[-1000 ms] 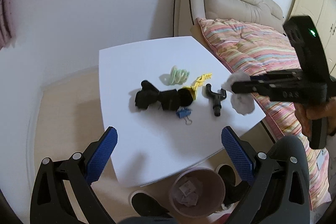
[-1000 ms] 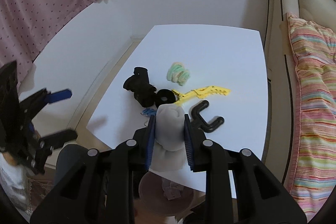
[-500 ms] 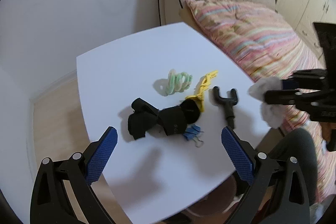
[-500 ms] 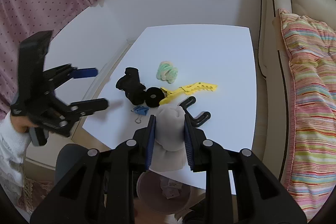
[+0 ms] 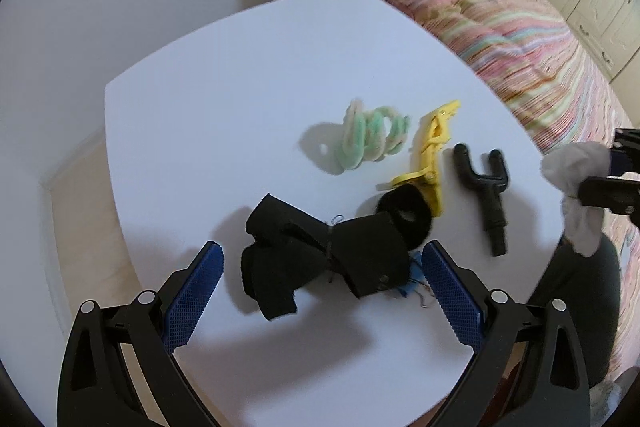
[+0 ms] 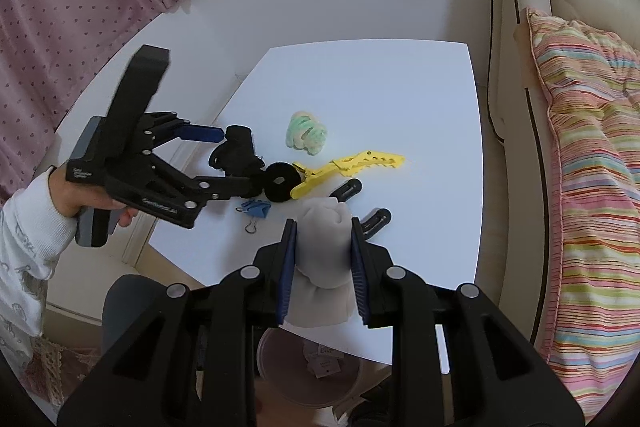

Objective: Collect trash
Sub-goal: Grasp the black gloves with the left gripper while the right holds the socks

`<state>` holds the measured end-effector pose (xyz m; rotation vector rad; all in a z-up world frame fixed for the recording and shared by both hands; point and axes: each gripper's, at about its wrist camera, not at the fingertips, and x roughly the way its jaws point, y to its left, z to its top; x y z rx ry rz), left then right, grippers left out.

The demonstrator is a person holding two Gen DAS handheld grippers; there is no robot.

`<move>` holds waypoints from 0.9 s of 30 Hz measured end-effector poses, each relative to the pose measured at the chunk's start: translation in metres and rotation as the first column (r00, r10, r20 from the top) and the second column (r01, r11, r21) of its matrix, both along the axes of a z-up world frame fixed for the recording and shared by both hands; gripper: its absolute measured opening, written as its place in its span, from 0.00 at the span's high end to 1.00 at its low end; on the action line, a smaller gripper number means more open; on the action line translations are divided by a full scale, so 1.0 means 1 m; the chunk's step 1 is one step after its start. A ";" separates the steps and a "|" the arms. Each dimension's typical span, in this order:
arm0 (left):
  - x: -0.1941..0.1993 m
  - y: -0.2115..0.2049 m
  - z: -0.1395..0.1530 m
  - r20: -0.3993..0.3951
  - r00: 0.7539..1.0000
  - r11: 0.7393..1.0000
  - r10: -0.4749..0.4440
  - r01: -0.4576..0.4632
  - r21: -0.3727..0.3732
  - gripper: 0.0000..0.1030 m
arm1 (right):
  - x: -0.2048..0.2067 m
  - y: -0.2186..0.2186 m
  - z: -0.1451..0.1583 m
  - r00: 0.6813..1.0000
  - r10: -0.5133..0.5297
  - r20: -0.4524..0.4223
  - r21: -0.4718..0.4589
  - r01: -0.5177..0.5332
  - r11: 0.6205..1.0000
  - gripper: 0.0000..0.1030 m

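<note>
Gripping: right gripper (image 6: 323, 251), lower centre of its own view, pads pressed on both sides of a grey-white wad (image 6: 325, 259), jaws narrow; wad bulges above and hangs below the pads
Wad place: over the near table edge, directly above the bin (image 6: 308, 371) at frame bottom; in left view wad (image 5: 578, 187) sits far right, past the table edge
Left gripper: (image 5: 320, 279) jaws wide apart, nothing between the pads; blue pads flank the black cloth (image 5: 320, 259) on either side, contact unclear
Left gripper, right view: (image 6: 224, 159) centre left, one blue finger by the cloth's top, the other black finger low across it; person's hand (image 6: 96, 203) in a white sleeve holds the handle
Table: white (image 5: 240, 87), fills mid frame
Cloth: bow-shaped black bundle, lower centre of left view, partly covering a blue clip (image 6: 256, 207)
Ring: black ring (image 5: 406, 213), touching cloth's right end
Peg: yellow peg (image 5: 432, 151), right of centre, lower end touching the ring
Coil: green-white coil (image 5: 372, 139), just left of the peg
Y-piece: black Y-piece (image 5: 486, 187), right of the peg, apart from it
Bin: pinkish, paper scraps inside, partly hidden by the right gripper
Bedding: striped quilt (image 6: 592, 187), right side
</note>
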<state>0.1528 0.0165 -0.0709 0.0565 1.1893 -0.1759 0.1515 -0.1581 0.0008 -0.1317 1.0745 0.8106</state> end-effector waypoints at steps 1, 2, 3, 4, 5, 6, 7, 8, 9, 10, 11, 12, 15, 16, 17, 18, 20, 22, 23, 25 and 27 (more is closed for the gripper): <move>0.002 0.000 -0.002 -0.006 1.000 1.000 -0.004 0.004 0.011 0.07 | 0.000 0.000 -0.001 1.000 0.000 -0.002 0.000 0.000 1.000 0.75; 0.004 0.000 -0.004 -0.008 1.000 1.000 -0.003 0.003 0.021 0.07 | 0.000 0.000 -0.001 1.000 0.000 -0.003 0.000 0.000 1.000 0.75; 0.005 0.001 -0.005 -0.006 1.000 1.000 0.002 -0.001 0.026 0.07 | 0.001 0.000 -0.002 1.000 0.000 -0.004 -0.001 0.000 1.000 0.75; 0.006 0.002 -0.005 -0.005 1.000 1.000 0.005 -0.005 0.027 0.07 | 0.001 0.000 -0.003 1.000 -0.001 -0.005 -0.001 0.001 1.000 0.75; 0.007 0.001 -0.006 -0.003 1.000 1.000 0.006 -0.006 0.028 0.07 | 0.001 0.000 -0.003 1.000 -0.002 -0.006 -0.001 0.002 1.000 0.75; 0.008 0.000 -0.006 -0.001 1.000 0.999 0.007 -0.007 0.033 0.07 | 0.002 0.000 -0.004 1.000 -0.002 -0.008 -0.001 0.002 1.000 0.75; 0.009 0.000 -0.007 0.001 1.000 0.999 0.007 -0.007 0.037 0.07 | 0.002 0.000 -0.005 1.000 -0.002 -0.008 -0.001 0.002 1.000 0.75; 0.010 -0.001 -0.008 0.004 1.000 0.999 0.006 -0.006 0.041 0.07 | 0.002 0.000 -0.005 1.000 -0.002 -0.009 -0.001 0.002 1.000 0.75; 0.010 -0.001 -0.009 0.003 1.000 0.999 0.005 -0.005 0.039 0.08 | 0.003 0.000 -0.006 1.000 -0.002 -0.010 -0.001 0.002 1.000 0.75; 0.010 -0.002 -0.010 -0.002 1.000 0.999 0.005 -0.005 0.038 0.08 | 0.003 0.001 -0.006 1.000 -0.001 -0.011 -0.001 0.001 1.000 0.75; 0.010 -0.002 -0.011 -0.005 1.000 0.999 0.005 -0.005 0.037 0.10 | 0.003 0.001 -0.006 1.000 -0.001 -0.011 -0.002 0.001 1.000 0.75; 0.011 -0.001 -0.012 -0.009 1.000 0.999 0.005 -0.004 0.036 0.18 | 0.003 0.001 -0.006 1.000 0.000 -0.011 -0.002 0.000 1.000 0.75; 0.009 -0.002 -0.013 -0.001 1.000 0.998 0.012 -0.011 0.057 0.24 | 0.002 0.002 -0.006 1.000 0.000 -0.011 -0.001 0.000 1.000 0.75; 0.008 -0.001 -0.012 0.001 1.000 0.998 0.012 -0.012 0.055 0.25 | 0.002 0.002 -0.006 1.000 0.000 -0.011 0.000 0.000 1.000 0.75; 0.007 -0.001 -0.011 0.005 1.000 0.998 0.013 -0.013 0.056 0.27 | 0.002 0.002 -0.006 1.000 0.000 -0.011 -0.001 0.000 1.000 0.75; 0.005 0.000 -0.011 0.008 1.000 0.998 0.015 -0.016 0.059 0.29 | 0.002 0.002 -0.007 1.000 0.001 -0.011 -0.001 -0.001 1.000 0.75; 0.003 0.002 -0.010 0.015 1.000 0.998 0.025 -0.026 0.056 0.33 | 0.002 0.003 -0.007 1.000 0.002 -0.011 -0.001 -0.002 1.000 0.75; 0.000 0.003 -0.009 0.022 0.999 0.998 0.030 -0.031 0.055 0.38 | 0.001 0.004 -0.007 1.000 0.003 -0.010 -0.002 -0.003 1.000 0.75; 0.000 0.003 -0.009 0.024 0.999 0.998 0.032 -0.033 0.056 0.40 | 0.001 0.005 -0.007 1.000 0.004 -0.010 -0.002 -0.004 1.000 0.75; -0.003 0.005 -0.008 0.033 0.999 0.998 0.038 -0.040 0.056 0.44 | 0.000 0.006 -0.007 1.000 0.007 -0.008 -0.003 -0.007 1.000 0.75; -0.007 0.008 -0.006 0.048 0.997 0.998 0.052 -0.054 0.044 0.46 | 0.000 0.007 -0.007 1.000 0.009 -0.006 -0.005 -0.009 1.000 0.75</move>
